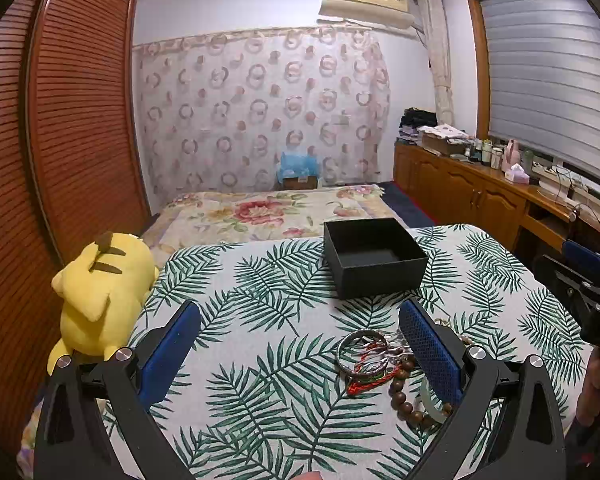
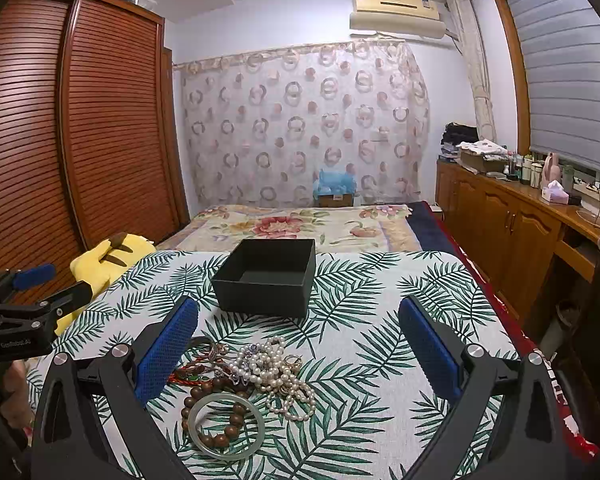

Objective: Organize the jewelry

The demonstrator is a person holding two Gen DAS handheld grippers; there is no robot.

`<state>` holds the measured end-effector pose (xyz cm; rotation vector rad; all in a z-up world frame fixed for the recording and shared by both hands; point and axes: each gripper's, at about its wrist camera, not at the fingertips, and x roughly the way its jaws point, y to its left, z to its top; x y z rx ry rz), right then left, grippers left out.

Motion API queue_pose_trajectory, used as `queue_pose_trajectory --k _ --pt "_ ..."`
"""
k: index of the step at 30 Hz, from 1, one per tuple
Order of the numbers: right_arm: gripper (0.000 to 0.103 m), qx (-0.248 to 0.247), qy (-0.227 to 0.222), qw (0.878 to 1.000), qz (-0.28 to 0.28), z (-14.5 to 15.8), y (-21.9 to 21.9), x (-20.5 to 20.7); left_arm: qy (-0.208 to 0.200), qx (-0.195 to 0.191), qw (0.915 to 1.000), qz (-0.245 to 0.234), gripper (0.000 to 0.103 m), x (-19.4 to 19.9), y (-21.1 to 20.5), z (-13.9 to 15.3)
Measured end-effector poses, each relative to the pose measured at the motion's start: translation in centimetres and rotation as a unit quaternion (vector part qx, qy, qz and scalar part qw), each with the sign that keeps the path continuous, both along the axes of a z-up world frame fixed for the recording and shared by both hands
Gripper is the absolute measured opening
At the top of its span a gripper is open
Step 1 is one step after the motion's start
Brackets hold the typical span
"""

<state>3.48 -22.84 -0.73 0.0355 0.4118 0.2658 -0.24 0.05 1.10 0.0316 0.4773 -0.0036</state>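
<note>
Nothing is sorted yet: the black box [image 2: 266, 276] sits empty, the jewelry pile [image 2: 240, 380] lies loose on the counter [image 2: 380, 360], and both claws, left claw [image 1: 300, 356] and right claw [image 2: 298, 356], are spread and hold nothing.

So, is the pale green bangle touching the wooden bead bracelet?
Touching. The right wrist view shows the pale green bangle lying across the wooden bead bracelet, with beads showing through its ring and no gap.

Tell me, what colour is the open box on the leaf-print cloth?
The box is black, inside and outside; the right wrist view shows it best.
</note>
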Motion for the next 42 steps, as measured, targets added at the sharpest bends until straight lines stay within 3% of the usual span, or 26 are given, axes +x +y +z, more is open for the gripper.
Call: queue_pose_trajectory --k 42 --pt "0.101 0.000 -0.003 1.000 0.001 0.48 0.57 -0.09 -0.004 0.000 1.0000 -0.002 0.096 -0.10 -0.26 0.03"
